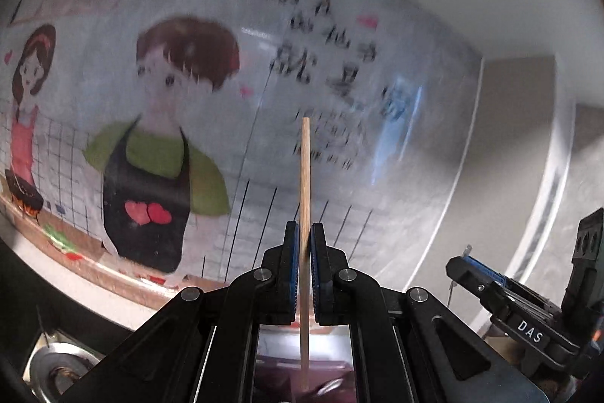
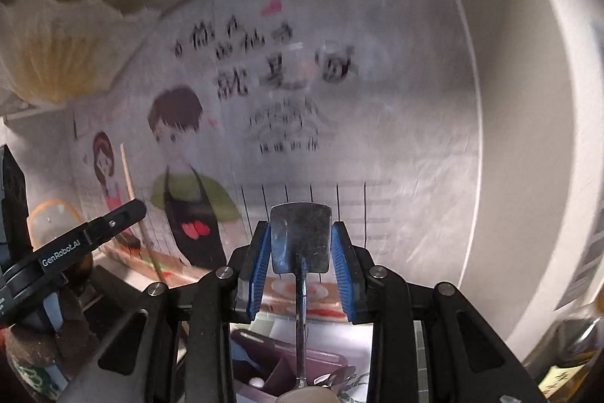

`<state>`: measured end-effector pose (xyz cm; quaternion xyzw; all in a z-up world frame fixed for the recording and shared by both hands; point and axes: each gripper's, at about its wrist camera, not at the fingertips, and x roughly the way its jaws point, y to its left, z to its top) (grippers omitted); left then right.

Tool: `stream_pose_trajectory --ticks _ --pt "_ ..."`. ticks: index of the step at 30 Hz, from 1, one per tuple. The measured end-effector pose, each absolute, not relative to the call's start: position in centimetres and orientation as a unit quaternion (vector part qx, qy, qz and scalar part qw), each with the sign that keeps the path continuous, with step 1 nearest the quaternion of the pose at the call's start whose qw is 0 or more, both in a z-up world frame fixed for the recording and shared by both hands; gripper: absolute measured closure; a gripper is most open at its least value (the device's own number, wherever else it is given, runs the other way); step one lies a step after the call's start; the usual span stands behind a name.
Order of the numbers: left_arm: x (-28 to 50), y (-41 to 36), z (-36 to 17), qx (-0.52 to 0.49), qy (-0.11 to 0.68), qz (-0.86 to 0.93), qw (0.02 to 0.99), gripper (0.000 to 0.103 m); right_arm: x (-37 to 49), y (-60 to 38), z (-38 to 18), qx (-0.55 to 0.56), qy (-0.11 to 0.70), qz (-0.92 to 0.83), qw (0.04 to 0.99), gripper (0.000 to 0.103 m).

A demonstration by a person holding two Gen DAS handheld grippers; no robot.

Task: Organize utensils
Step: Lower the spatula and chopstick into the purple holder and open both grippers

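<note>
Above the purple plastic utensil holder (image 2: 287, 361) at six o'clock, with the cartoon wall poster (image 1: 158, 146) behind, lower both tools straight down, each into its own compartment, and don't loosen either grip until the lower end is seated. Your right gripper (image 2: 301, 244) is clenched across the flat, worn, scratched metal head of a spatula (image 2: 301, 237), its thin shiny shank hanging plumb toward the holder. Your left gripper (image 1: 305, 252) pinches a slim, smooth, pale wooden chopstick (image 1: 305, 176), upright at twelve o'clock.
</note>
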<state>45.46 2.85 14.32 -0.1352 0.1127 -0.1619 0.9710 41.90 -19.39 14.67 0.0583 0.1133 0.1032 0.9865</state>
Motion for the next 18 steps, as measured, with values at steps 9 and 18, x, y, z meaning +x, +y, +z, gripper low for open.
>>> stream_pose_trajectory --ticks 9,18 --pt "50.7 2.4 7.9 -0.130 0.179 -0.158 0.962 0.097 47.5 -18.4 8.9 0.063 0.166 0.126 0.976 0.074" --pt "52.0 1.7 4.0 -0.133 0.225 -0.154 0.953 0.097 49.8 -18.3 5.1 0.075 0.188 0.113 0.973 0.073"
